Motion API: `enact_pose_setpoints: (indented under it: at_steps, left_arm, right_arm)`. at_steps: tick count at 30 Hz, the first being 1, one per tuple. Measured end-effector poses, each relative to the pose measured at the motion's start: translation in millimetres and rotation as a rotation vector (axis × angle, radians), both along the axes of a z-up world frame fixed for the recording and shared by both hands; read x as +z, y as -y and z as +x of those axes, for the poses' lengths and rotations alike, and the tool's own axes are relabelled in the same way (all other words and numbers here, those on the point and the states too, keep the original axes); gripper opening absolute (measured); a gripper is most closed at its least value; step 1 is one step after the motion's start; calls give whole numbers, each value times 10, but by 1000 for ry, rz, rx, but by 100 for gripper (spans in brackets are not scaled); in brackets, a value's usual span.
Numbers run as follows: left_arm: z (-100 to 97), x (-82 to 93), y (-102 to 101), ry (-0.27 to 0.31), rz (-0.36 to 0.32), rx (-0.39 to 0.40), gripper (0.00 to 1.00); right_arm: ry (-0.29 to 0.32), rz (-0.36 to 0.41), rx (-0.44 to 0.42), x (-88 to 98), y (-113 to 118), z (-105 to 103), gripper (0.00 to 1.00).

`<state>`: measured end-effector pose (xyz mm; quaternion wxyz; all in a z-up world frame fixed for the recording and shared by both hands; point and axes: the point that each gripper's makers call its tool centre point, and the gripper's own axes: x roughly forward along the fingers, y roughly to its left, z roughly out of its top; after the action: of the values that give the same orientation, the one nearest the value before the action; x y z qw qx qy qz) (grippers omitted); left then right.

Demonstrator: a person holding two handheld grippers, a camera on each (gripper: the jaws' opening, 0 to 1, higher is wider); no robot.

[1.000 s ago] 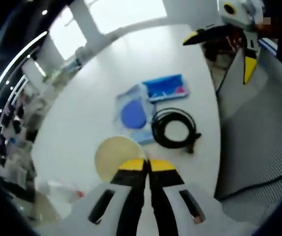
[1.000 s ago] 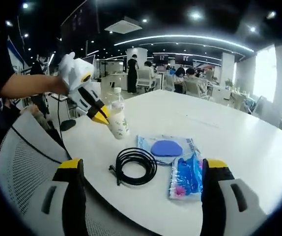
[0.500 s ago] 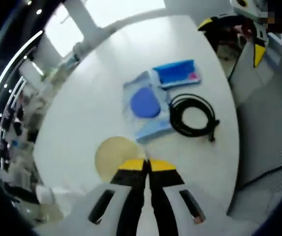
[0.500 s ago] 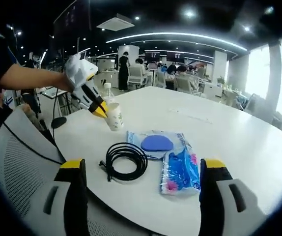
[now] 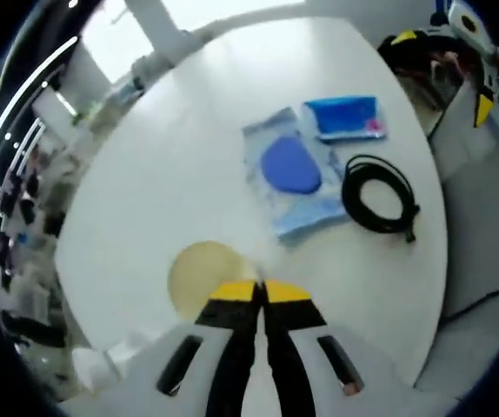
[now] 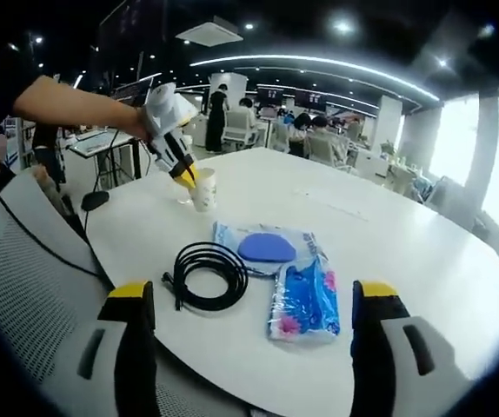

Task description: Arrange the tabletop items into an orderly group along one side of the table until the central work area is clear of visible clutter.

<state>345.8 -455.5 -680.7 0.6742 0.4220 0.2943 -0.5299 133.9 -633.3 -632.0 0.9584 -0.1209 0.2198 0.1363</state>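
My left gripper [image 5: 259, 290] is shut on the rim of a white paper cup [image 5: 204, 278], seen from above with its tan inside. In the right gripper view that cup [image 6: 203, 189] is at the table's far left, with the left gripper [image 6: 185, 178] on it. I cannot tell whether it touches the table. A coiled black cable [image 6: 208, 274] [image 5: 380, 193], a clear bag with a blue oval [image 6: 265, 248] [image 5: 291, 169] and a blue packet [image 6: 306, 300] [image 5: 345, 117] lie together. My right gripper [image 6: 251, 294] is open in front of them, above the table edge, and appears as the right gripper [image 5: 445, 74].
The white round table [image 6: 397, 226] ends close to my right gripper. A grey mesh chair back [image 6: 23, 287] stands at its left. Something clear, perhaps a bottle [image 6: 182, 193], stands next to the cup. Desks, chairs and people fill the room behind.
My left gripper has carried the cup away from the cable and packets toward the table's far left. The right gripper stays open and has drawn back slightly.
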Motion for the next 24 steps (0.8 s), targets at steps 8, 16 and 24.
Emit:
enact_pose_setpoints:
  at_steps: [8, 16, 24]
  left_arm:
    - [168, -79, -38, -29, 63, 3, 0]
    - [231, -178, -119, -36, 125, -7, 0]
    - [212, -282, -195, -40, 175, -25, 0]
  right_arm:
    - [-17, -10, 2, -38, 4, -6, 95]
    - [-27, -40, 3, -56, 32, -14, 94]
    - [-33, -51, -4, -67, 52, -17, 93]
